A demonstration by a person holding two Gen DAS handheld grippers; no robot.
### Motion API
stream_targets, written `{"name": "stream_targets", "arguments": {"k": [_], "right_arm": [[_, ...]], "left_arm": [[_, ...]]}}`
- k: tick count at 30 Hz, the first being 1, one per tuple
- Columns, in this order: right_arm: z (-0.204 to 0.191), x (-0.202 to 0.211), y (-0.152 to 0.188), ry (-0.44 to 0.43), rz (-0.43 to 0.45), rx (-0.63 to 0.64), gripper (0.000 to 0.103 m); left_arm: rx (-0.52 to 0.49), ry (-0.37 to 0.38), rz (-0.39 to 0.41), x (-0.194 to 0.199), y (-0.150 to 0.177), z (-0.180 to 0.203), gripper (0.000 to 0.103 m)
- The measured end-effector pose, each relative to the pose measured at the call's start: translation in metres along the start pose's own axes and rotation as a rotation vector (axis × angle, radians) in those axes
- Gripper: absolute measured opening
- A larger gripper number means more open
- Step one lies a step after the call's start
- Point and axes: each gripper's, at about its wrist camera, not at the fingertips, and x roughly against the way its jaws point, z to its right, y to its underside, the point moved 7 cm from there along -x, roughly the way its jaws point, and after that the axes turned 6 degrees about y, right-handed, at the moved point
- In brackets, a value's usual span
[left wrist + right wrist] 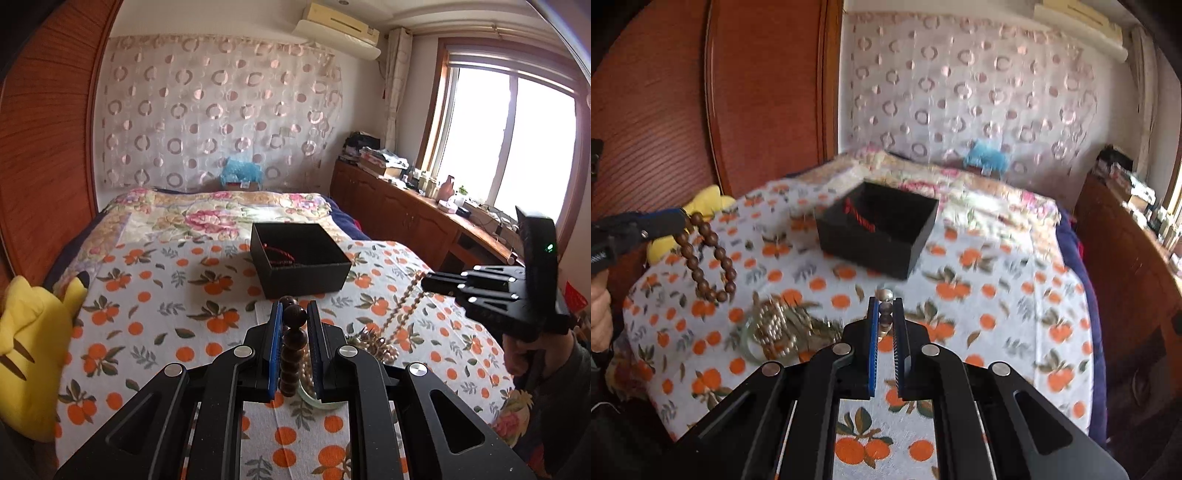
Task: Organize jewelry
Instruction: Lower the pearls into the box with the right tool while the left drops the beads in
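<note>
My left gripper (293,310) is shut on a dark brown wooden bead bracelet (291,354), which hangs as a loop (709,258) above the bedspread in the right wrist view. My right gripper (885,304) is shut on a strand of pale beads (885,295). The strand (404,310) trails down from its tip (424,282) to a pile of jewelry (373,345). The pile (775,325) lies beside a clear glass bangle (748,338). An open black box (301,258) stands farther back on the bed, with a red cord piece (855,214) inside.
The bed has an orange-print cover (177,302). A yellow plush toy (33,354) sits at its left edge against a wooden wardrobe (44,129). A wooden cabinet (402,210) with clutter runs under the window at right. A blue plush (240,171) rests at the bed's far end.
</note>
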Motion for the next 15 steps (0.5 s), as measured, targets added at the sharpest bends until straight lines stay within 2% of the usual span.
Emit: {"name": "stream_targets", "arguments": {"k": [9,15], "right_arm": [[0.009,0.031,-0.041,0.037,0.091,0.021,0.008],[0.016,0.035,-0.062,0.058,0.119,0.03,0.008]], "left_arm": [[-0.026,0.002,0.022,0.002,-0.017,0.004,0.012],[-0.046,0.006,0.037,-0.001,-0.033,0.006,0.012]]}}
